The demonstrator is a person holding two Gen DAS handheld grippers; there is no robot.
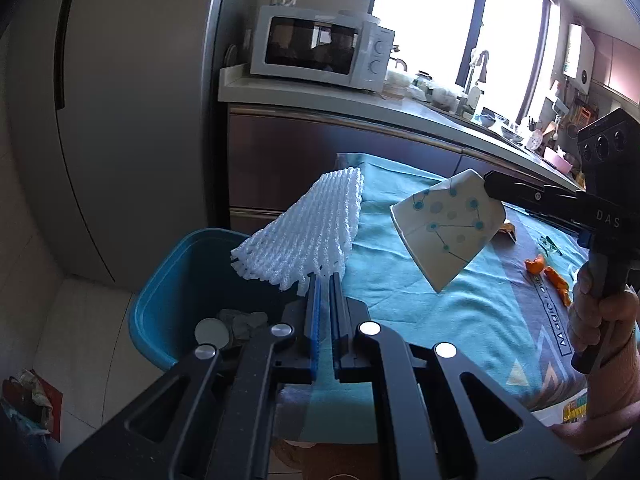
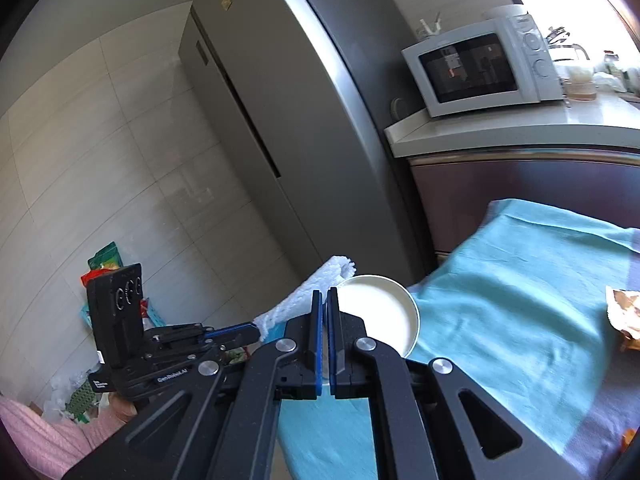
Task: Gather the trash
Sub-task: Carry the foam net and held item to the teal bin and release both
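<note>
White foam netting [image 1: 304,232] is held pinched in the left claw [image 1: 325,280] just above the blue bin [image 1: 168,280]; the paper cup [image 1: 448,224], clamped in the right claw [image 2: 325,300], is held farther over the table [image 1: 460,312].

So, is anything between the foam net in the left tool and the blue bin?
Nothing visible. The foam net, pinched in the left tool, hangs above the blue bin, whose open mouth shows only trash at the bottom.
</note>
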